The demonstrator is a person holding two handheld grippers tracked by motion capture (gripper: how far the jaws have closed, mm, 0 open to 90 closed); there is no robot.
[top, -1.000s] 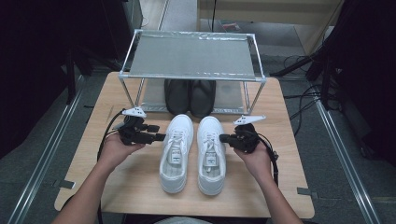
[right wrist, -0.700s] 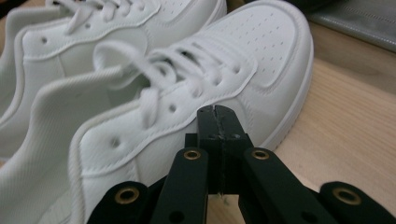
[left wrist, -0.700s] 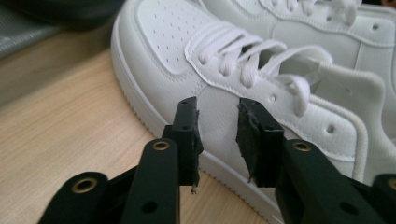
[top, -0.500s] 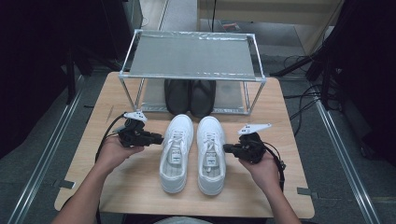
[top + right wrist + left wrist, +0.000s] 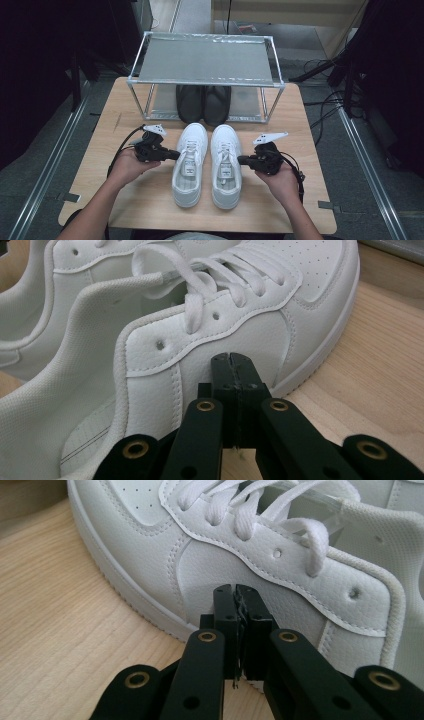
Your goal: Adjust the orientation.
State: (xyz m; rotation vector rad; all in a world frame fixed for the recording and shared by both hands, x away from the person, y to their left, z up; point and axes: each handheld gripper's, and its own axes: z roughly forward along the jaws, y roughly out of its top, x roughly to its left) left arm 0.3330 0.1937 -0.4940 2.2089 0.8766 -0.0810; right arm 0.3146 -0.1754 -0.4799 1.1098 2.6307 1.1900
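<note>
White sneakers [image 5: 207, 162], black shoes [image 5: 203, 102], pale wood-grain table [image 5: 150, 200]

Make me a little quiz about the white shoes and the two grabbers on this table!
1. True or false: the pair of white leather lace-up sneakers stands in front of the metal wire shelf rack.
2. What sits under the rack's top shelf? A) dark shoes B) a red ball C) a cup
3. Fill in: the left gripper and the right gripper both have their jaws ____, holding nothing.

Key: 1 true; 2 A, the pair of dark shoes; 3 shut.
</note>
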